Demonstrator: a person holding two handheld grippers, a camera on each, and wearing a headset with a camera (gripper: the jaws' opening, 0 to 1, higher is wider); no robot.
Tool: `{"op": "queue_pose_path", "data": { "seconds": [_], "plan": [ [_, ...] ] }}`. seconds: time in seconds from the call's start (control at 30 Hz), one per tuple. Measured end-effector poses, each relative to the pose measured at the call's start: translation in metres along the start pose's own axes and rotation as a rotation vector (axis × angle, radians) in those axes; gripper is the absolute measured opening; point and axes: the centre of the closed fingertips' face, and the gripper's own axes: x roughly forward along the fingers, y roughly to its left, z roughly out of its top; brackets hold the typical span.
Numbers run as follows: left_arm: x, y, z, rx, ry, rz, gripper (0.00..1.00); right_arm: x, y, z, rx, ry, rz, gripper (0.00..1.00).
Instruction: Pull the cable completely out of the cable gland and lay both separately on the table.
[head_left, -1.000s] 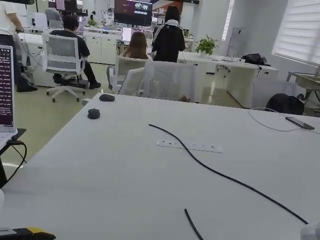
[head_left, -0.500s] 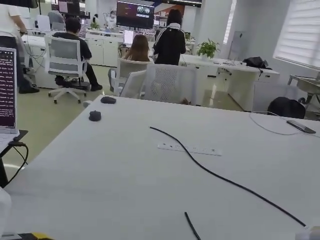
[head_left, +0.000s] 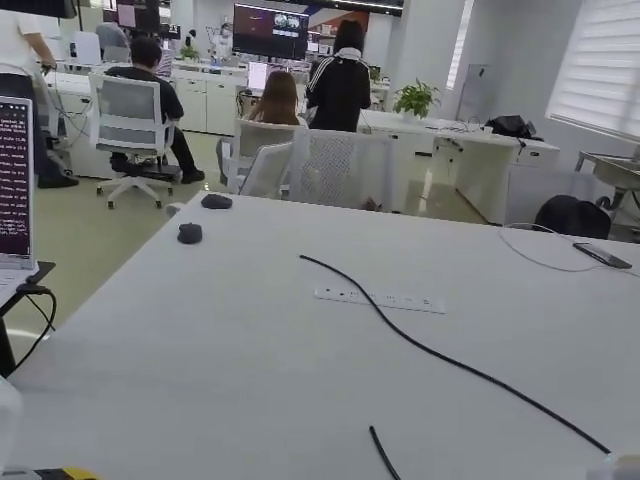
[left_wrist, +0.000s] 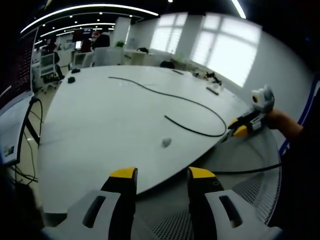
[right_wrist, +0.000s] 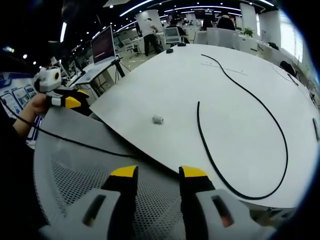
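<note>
A long black cable (head_left: 440, 355) snakes across the white table (head_left: 200, 350), its free end curling back near the front edge (head_left: 383, 452). A small grey cable gland (left_wrist: 166, 142) lies by itself on the table, apart from the cable (left_wrist: 195, 131); in the right gripper view the gland (right_wrist: 158, 119) sits left of the cable's end (right_wrist: 199, 120). My left gripper (left_wrist: 162, 175) hangs open off the table's edge, nothing between its jaws. My right gripper (right_wrist: 158, 172) is open too, above a grey mesh seat. Each gripper appears in the other's view (left_wrist: 248, 122) (right_wrist: 62, 97).
A white power strip (head_left: 380, 298) lies under the cable mid-table. Two black mice (head_left: 189, 233) (head_left: 216, 201) sit at the far left corner, a phone (head_left: 600, 255) at the far right, a laptop (head_left: 12, 180) off the left side. Office chairs and people stand beyond the table.
The head camera has tipped up slightly, so the gripper parts at the bottom edge have slid lower. The cable lies where it was.
</note>
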Motion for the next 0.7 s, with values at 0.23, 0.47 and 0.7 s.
{"op": "queue_pose_path", "data": {
  "seconds": [0.23, 0.47, 0.7],
  "plan": [
    [0.0018, -0.0012, -0.0012, 0.001, 0.006, -0.006, 0.4, 0.0001, 0.0005, -0.0003, 0.002, 0.001, 0.002, 0.34],
    [0.002, 0.0005, -0.003, 0.001, 0.012, -0.002, 0.41, 0.0003, 0.0003, -0.0006, 0.005, 0.001, 0.005, 0.34],
    [0.0027, 0.0013, -0.0053, 0.001, 0.021, -0.003, 0.4, 0.0016, 0.0003, -0.0013, 0.007, 0.006, 0.006, 0.34]
  ]
}}
